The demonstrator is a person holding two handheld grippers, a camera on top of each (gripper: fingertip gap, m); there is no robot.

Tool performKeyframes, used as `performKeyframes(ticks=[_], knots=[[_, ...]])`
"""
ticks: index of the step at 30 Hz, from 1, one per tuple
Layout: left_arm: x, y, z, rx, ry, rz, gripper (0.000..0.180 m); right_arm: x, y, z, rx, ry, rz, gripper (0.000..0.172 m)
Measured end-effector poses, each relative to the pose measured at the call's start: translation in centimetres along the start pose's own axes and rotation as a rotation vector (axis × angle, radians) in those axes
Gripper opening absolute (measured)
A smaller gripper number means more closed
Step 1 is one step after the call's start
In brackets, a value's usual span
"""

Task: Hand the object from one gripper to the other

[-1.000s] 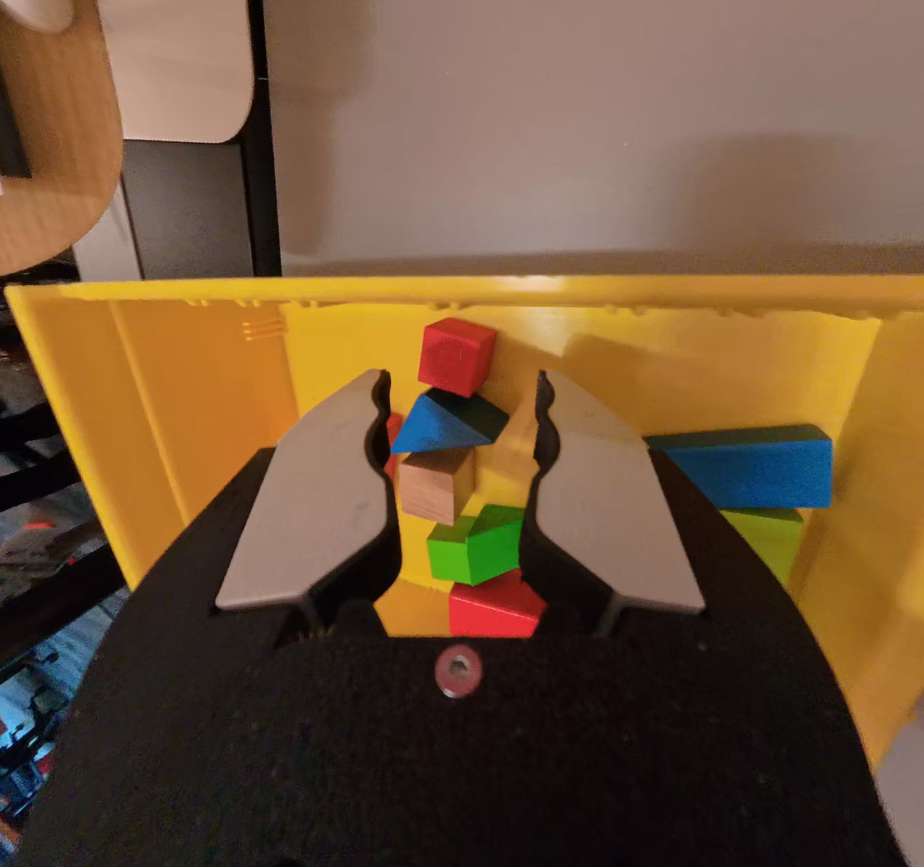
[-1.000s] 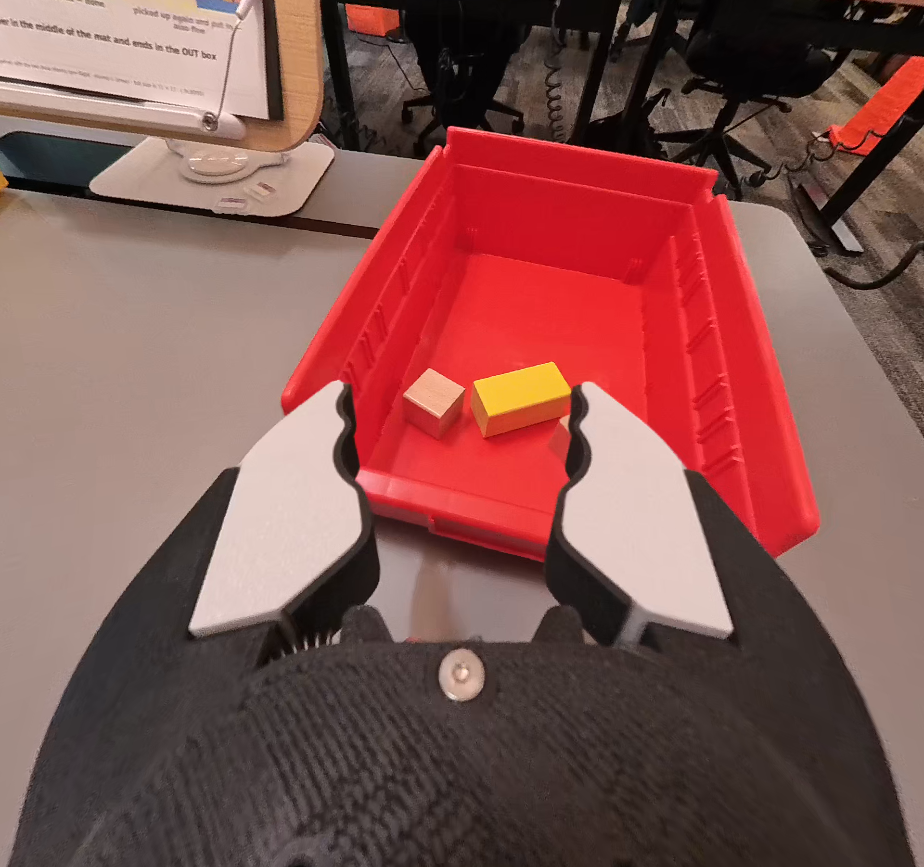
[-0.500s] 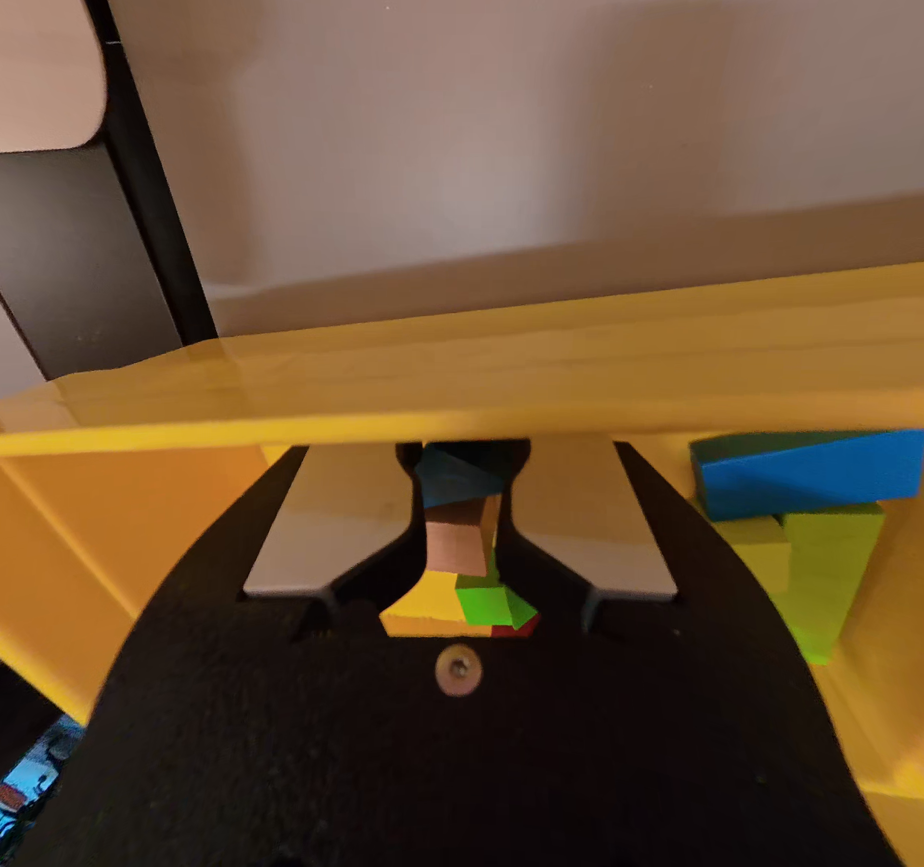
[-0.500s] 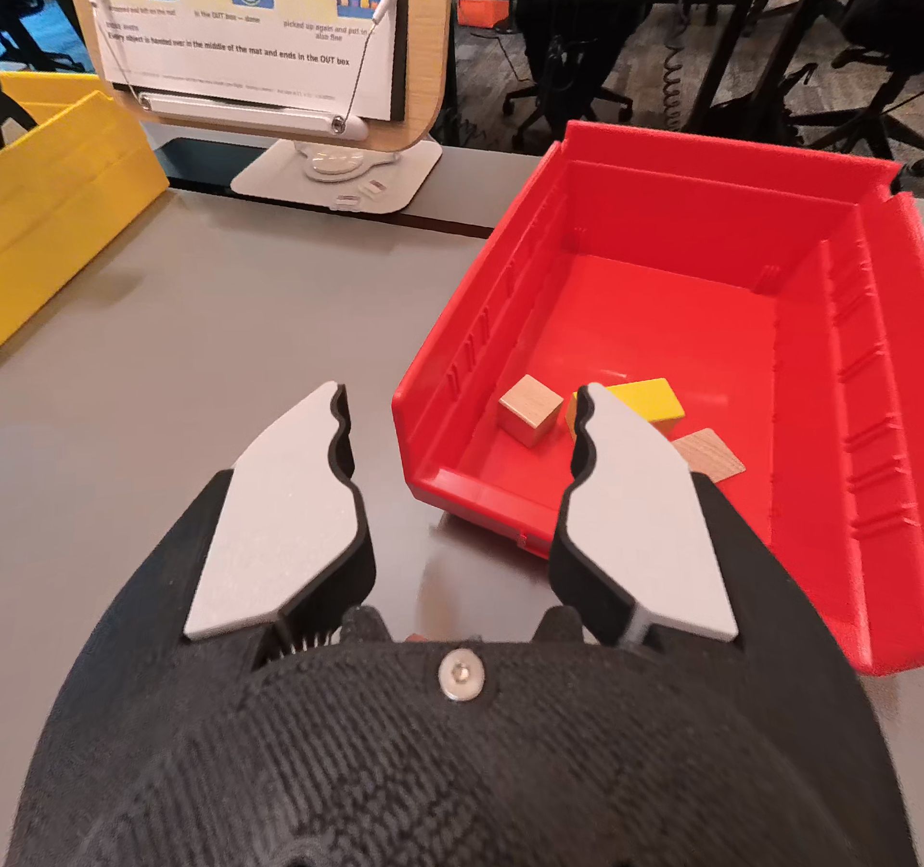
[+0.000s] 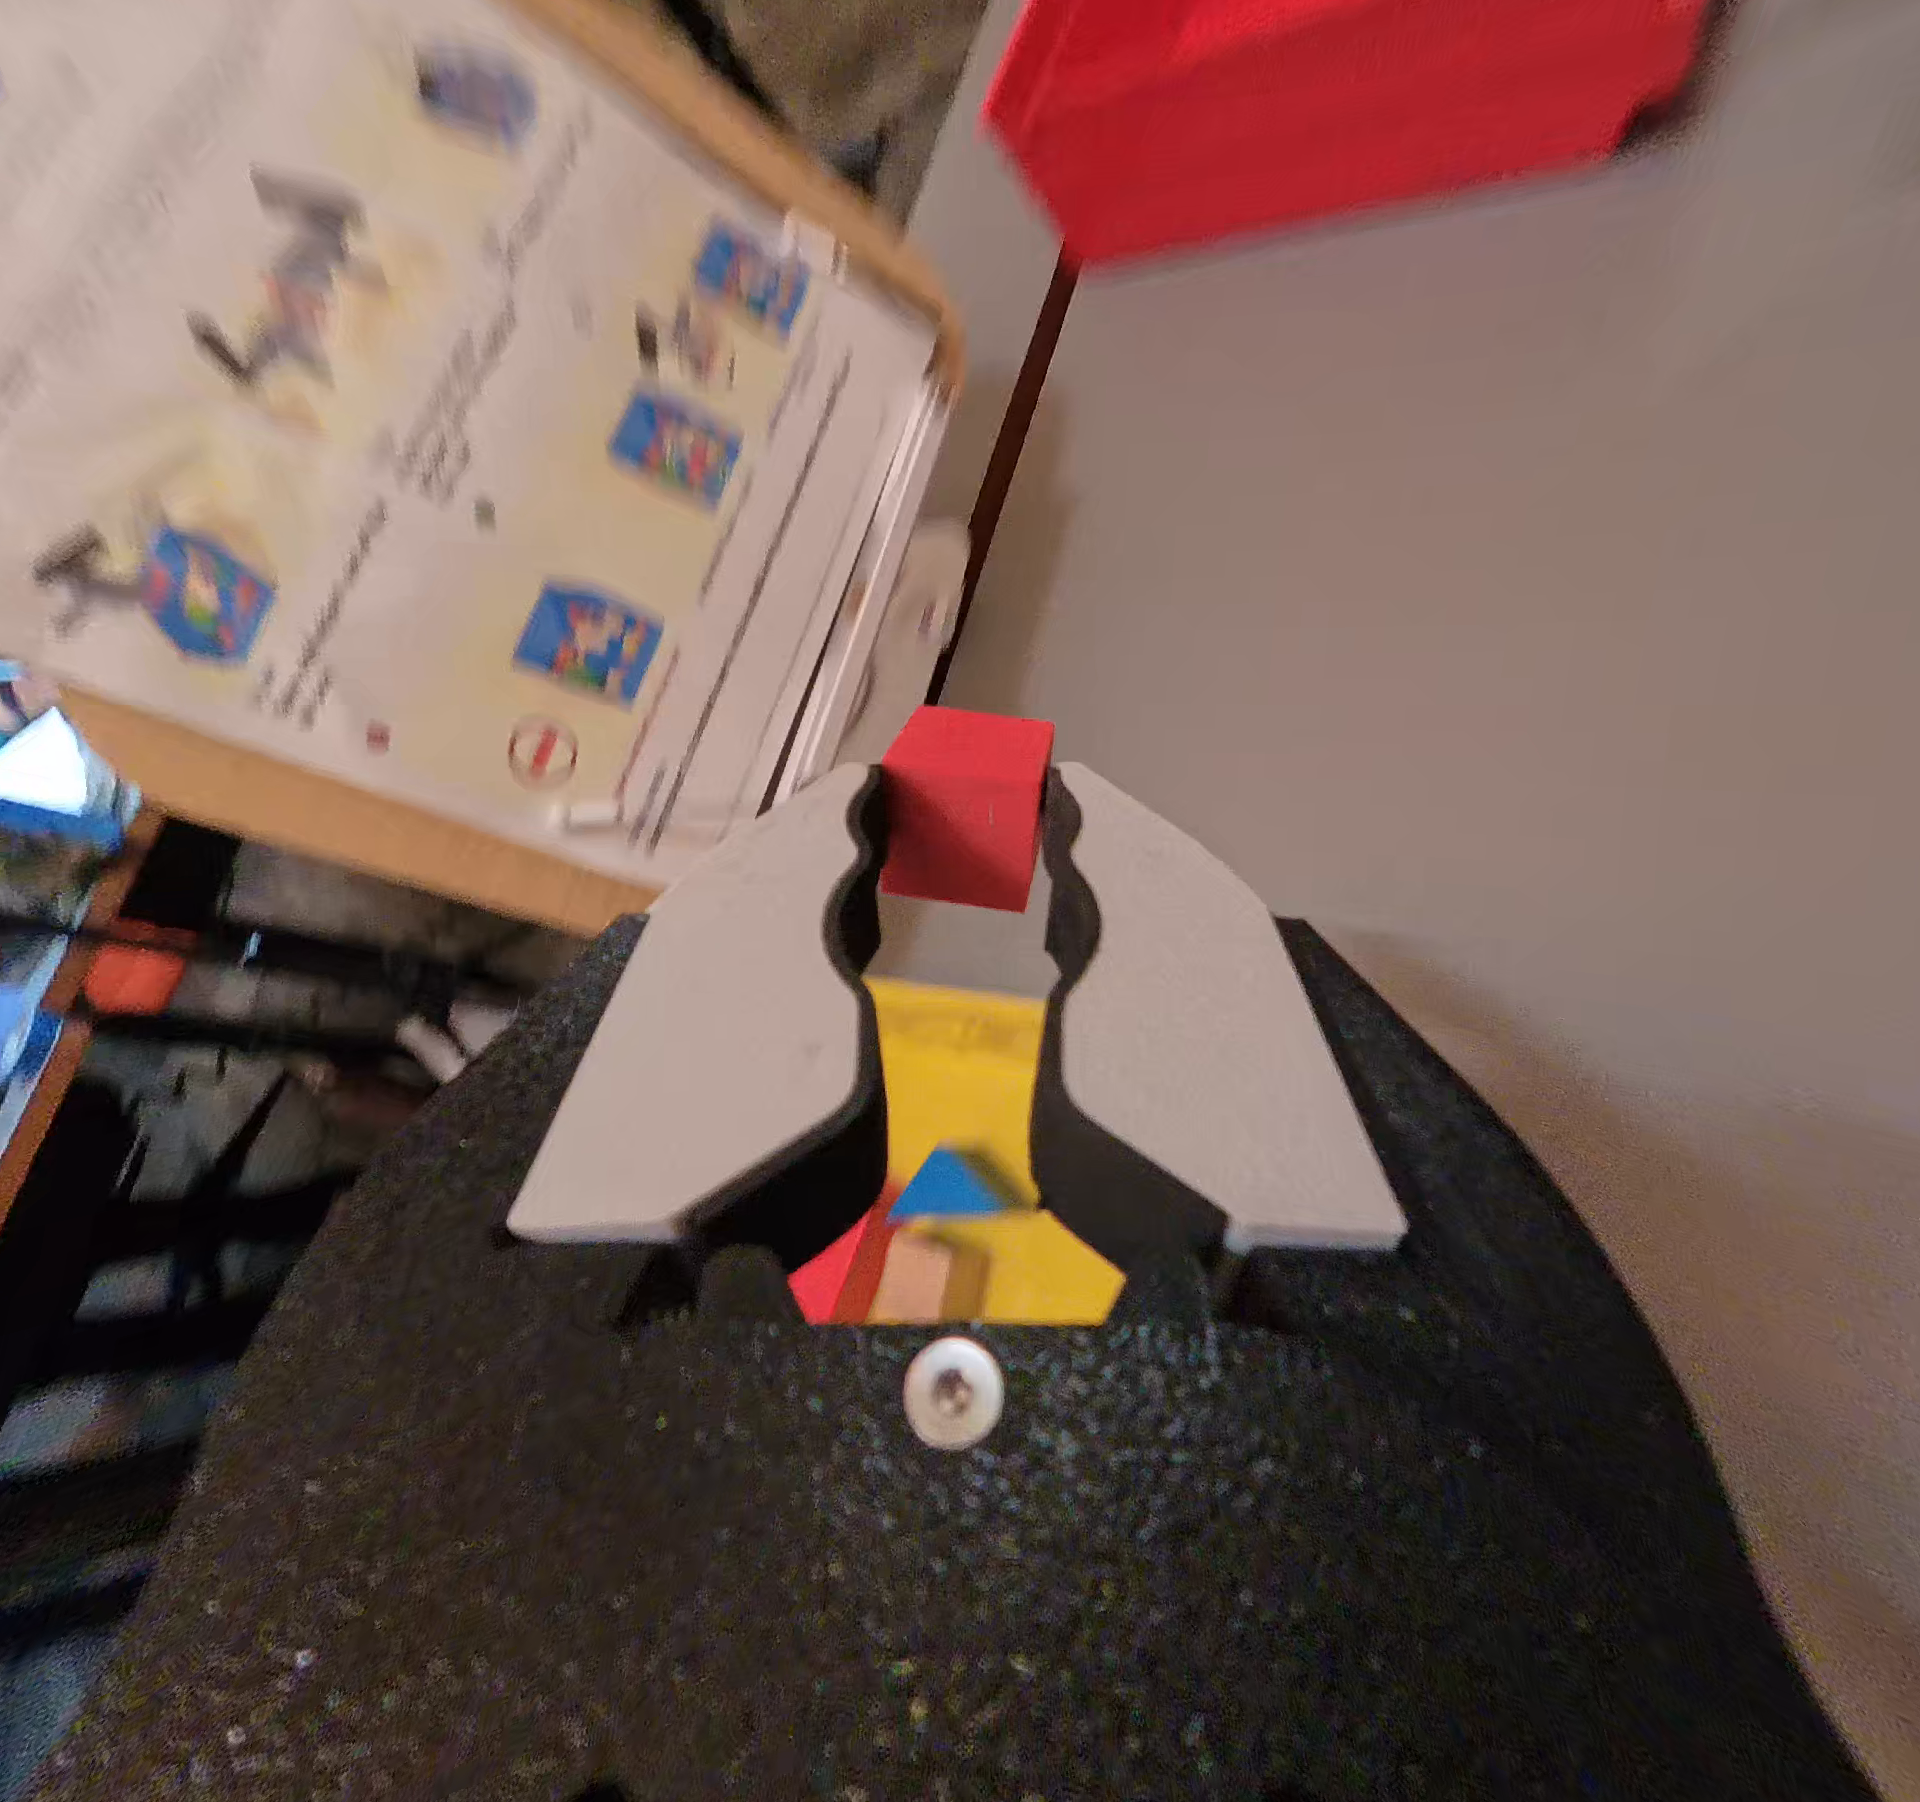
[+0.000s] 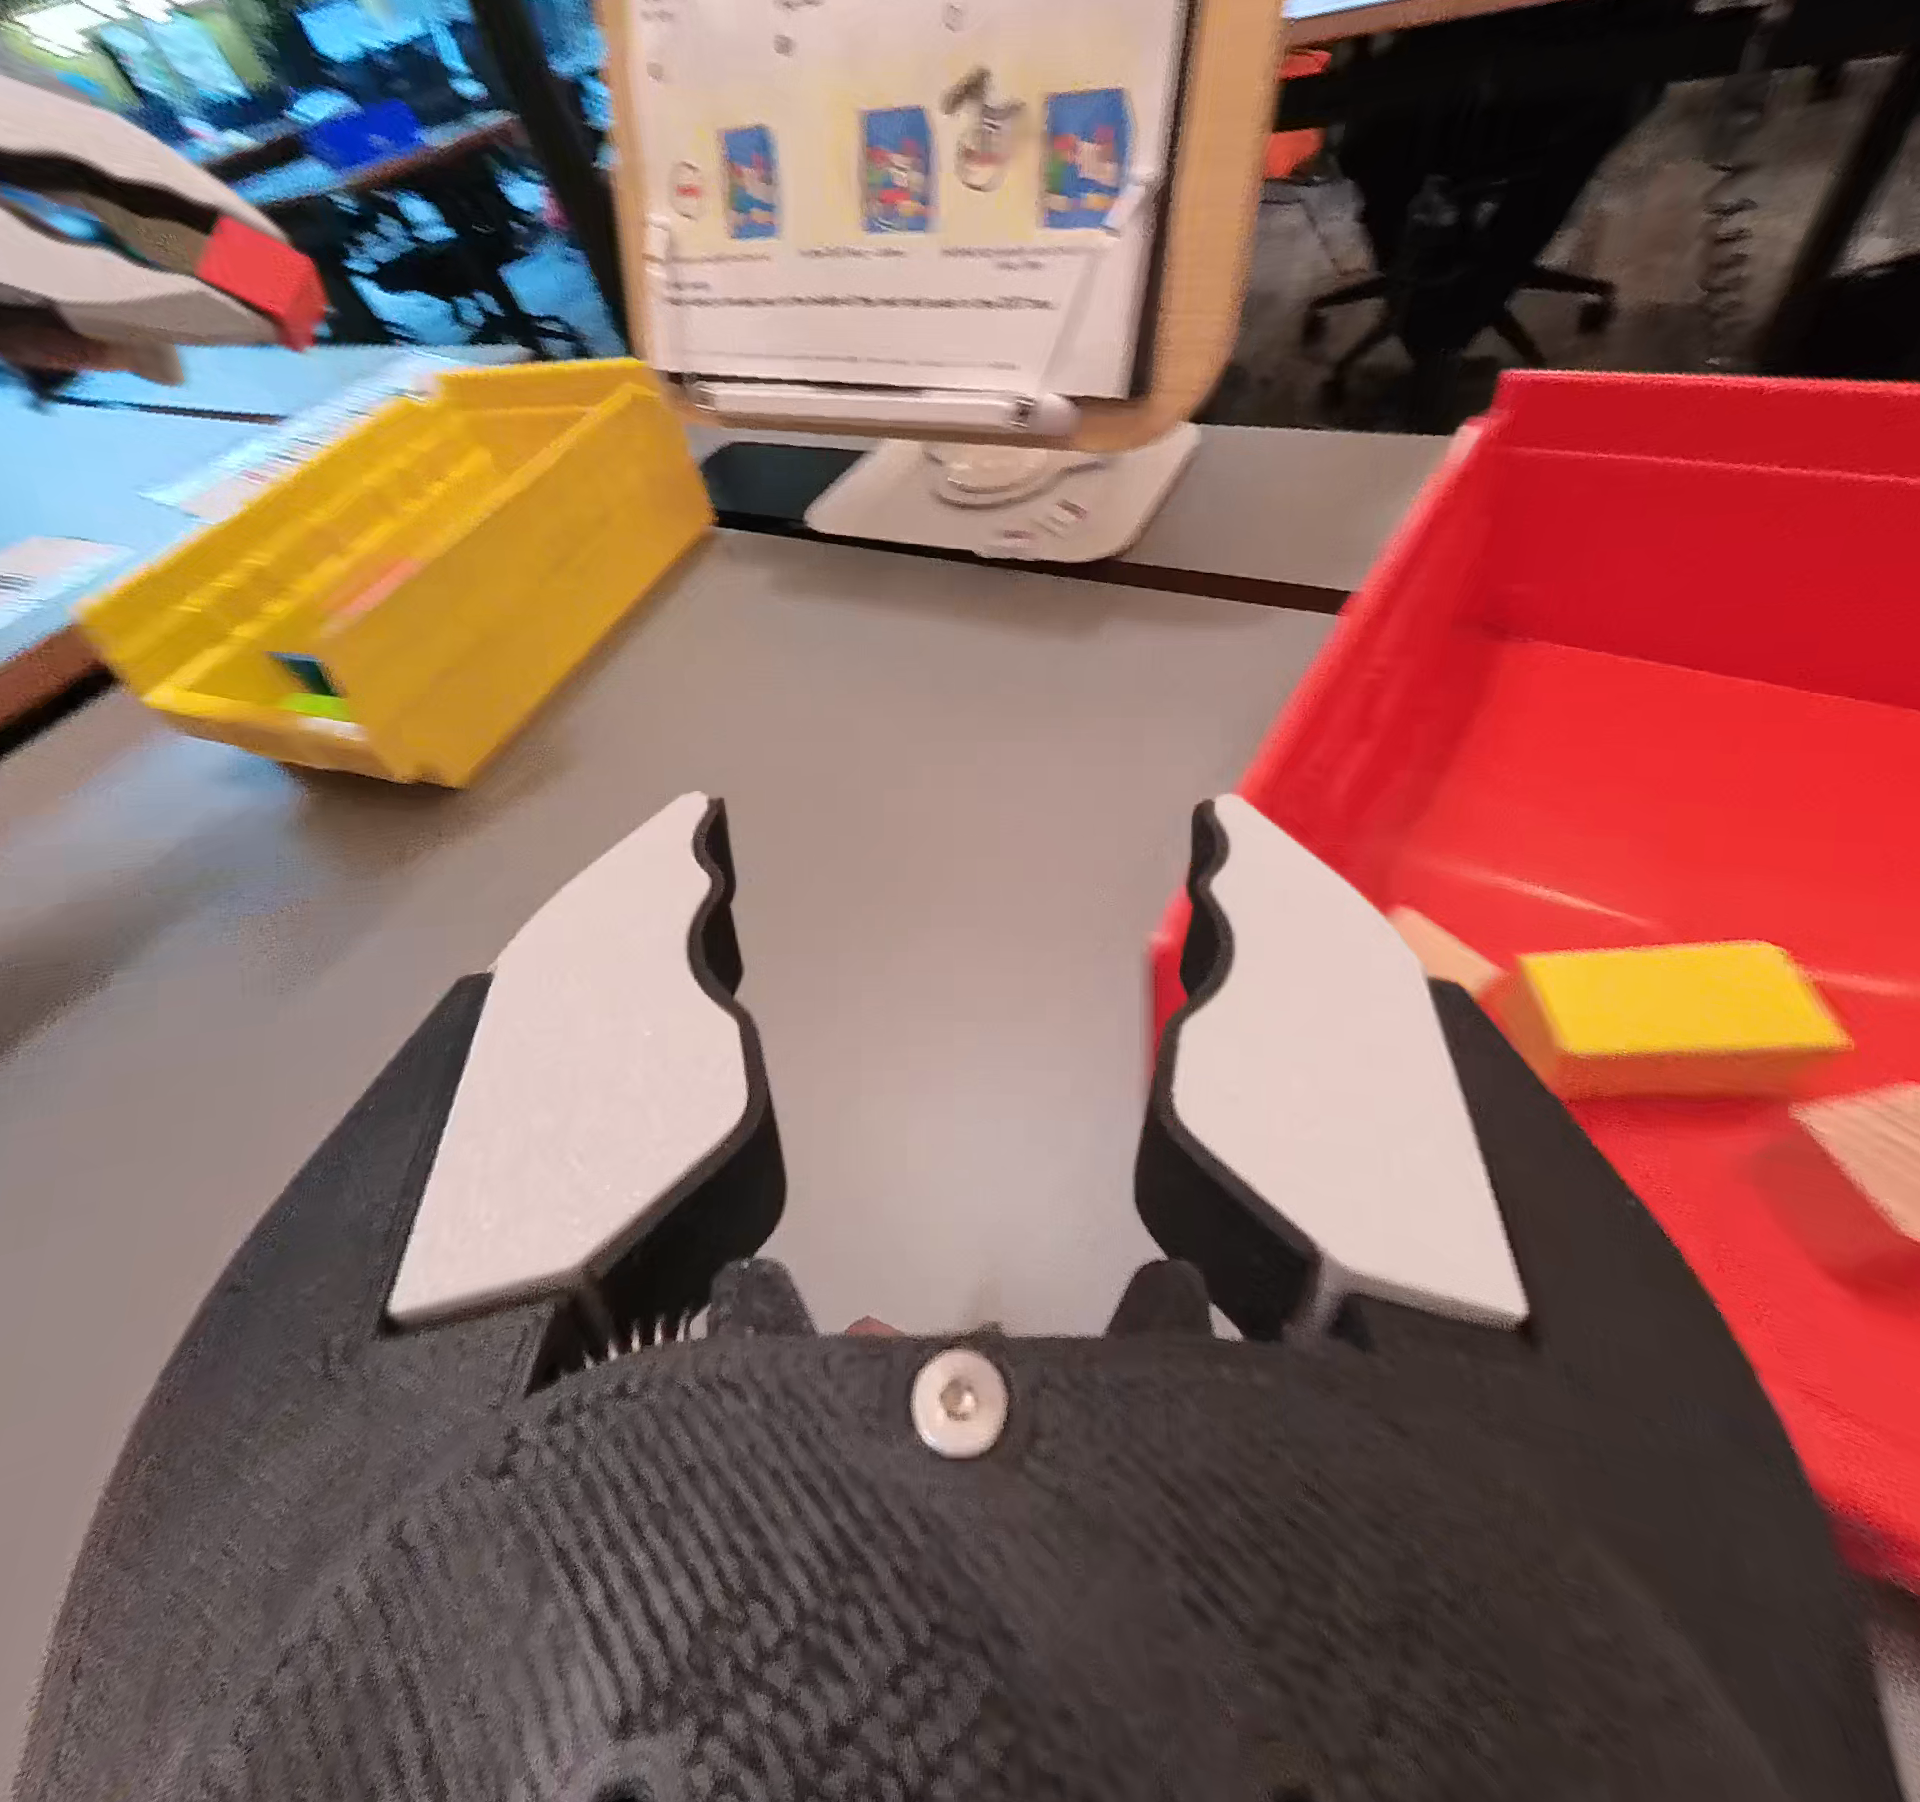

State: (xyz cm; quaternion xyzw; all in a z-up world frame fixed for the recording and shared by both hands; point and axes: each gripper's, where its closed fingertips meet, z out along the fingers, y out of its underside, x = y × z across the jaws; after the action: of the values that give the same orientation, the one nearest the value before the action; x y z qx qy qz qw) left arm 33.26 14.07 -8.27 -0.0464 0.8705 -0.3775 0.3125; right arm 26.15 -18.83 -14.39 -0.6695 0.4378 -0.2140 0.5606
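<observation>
My left gripper (image 5: 961, 817) is shut on a red cube (image 5: 964, 815), held at its fingertips in the air above the yellow bin (image 5: 961, 1035). The same gripper with the red cube (image 6: 260, 275) shows at the far left of the right wrist view, high above the yellow bin (image 6: 436, 599). My right gripper (image 6: 961, 859) is open and empty, low over the grey table (image 6: 914, 713), between the yellow bin and the red bin (image 6: 1621, 713).
The red bin holds a yellow block (image 6: 1673, 1009) and plain wooden blocks (image 6: 1870, 1155). The yellow bin holds several coloured blocks (image 5: 951, 1186). A stand with an instruction sheet (image 6: 904, 142) is at the back of the table. One gripper's finger ends stand about 35 centimeters off the other's.
My left gripper closed on the red cube in the yellow bin, lifted it out and swung towards the table's middle. My right gripper turned left, away from the red bin, and stayed open.
</observation>
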Motion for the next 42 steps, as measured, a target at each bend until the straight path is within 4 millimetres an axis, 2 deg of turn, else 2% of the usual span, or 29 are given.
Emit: performKeyframes(ticks=[1,5,8,10,13,17,22,26,27,29,34,36,39,40,42], knots=[[1.3,-1.9,-0.7,0.079,0.001,0.000,0.028,-1.3,-0.2,0.2,0.011,-0.056,0.021,0.084],[7.9,-8.2,-2.8,0.365,0.021,0.052,0.027,-8.3,-1.5,0.5,0.067,-0.381,0.175,0.083],[13.1,-12.2,-3.9,0.566,0.063,0.059,0.028,-14.6,-1.6,-0.5,0.031,-0.725,0.322,0.089],[16.0,-14.2,-4.1,0.650,0.085,0.069,0.028,-17.7,-1.6,-1.6,-0.004,-0.915,0.419,0.089],[19.3,-16.3,-3.8,0.712,0.114,0.098,0.028,-20.6,-1.8,-2.5,-0.035,-1.078,0.535,0.090],[21.8,-17.3,-2.7,0.677,0.143,0.167,0.028,-23.1,-1.1,-3.5,-0.124,-1.203,0.596,0.091],[22.6,-17.5,-2.1,0.653,0.135,0.198,0.028,-23.4,-1.4,-3.7,-0.131,-1.225,0.674,0.071],[23.0,-17.3,-1.4,0.625,0.124,0.224,0.028,-23.5,-1.2,-3.6,-0.141,-1.219,0.660,0.065],[22.9,-17.2,-1.2,0.615,0.114,0.229,0.028,-23.6,-1.2,-3.6,-0.141,-1.217,0.654,0.059],[22.7,-16.9,-0.9,0.592,0.091,0.233,0.028,-23.6,-1.3,-3.9,-0.131,-1.239,0.637,0.030],[22.4,-16.5,-0.5,0.582,0.069,0.164,0.030,-23.4,-1.0,-3.4,-0.131,-1.213,0.551,0.029],[21.8,-16.3,-0.4,0.587,0.019,0.106,0.040,-22.9,-1.1,-2.8,-0.116,-1.168,0.504,0.029],[20.5,-15.2,-0.3,0.561,-0.086,0.045,0.045,-20.6,-1.8,-1.7,-0.081,-1.062,0.484,0.029],[20.2,-14.6,-0.2,0.535,-0.120,0.025,0.045,-19.1,-2.1,-1.1,-0.060,-0.997,0.474,0.029],[19.8,-13.0,0.1,0.468,-0.171,-0.020,0.044,-14.8,-2.4,0.2,-0.028,-0.781,0.420,0.029]])
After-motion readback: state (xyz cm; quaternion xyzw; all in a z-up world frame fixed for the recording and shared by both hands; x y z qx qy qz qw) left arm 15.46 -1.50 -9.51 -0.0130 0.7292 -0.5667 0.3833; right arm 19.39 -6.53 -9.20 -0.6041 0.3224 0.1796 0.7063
